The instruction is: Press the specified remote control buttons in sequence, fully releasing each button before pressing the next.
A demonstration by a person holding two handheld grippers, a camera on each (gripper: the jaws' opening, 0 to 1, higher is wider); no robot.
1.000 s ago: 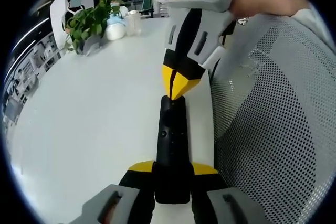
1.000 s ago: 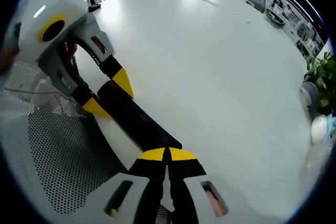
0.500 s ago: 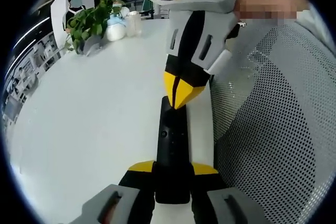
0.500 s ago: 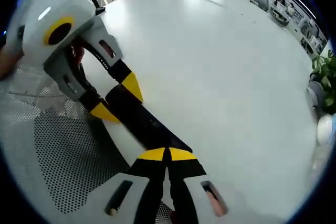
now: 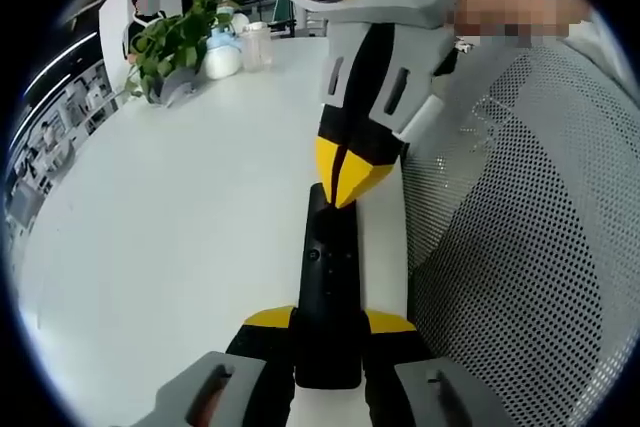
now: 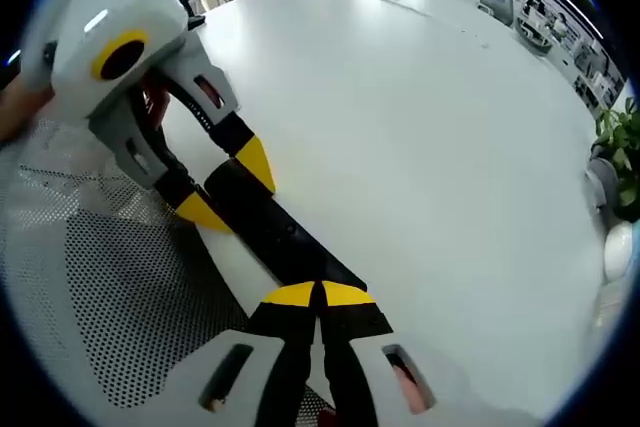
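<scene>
White bench (image 5: pixel 180 227) ran toward a plant (image 5: pixel 170 42) at upper left. The left tool (image 5: pixel 327 325) clamped the black remote (image 5: pixel 328 277) at lower centre. The right tool (image 5: pixel 347 179), jaws closed and empty, had lifted slightly off its far end, suggesting a release between presses.

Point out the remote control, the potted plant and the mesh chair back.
remote control (image 5: pixel 327 282): left gripper view, middle of its black button face.
potted plant (image 5: pixel 172 39): left gripper view, its green leaves.
mesh chair back (image 5: pixel 520 247): left gripper view, the perforated white mesh.
</scene>
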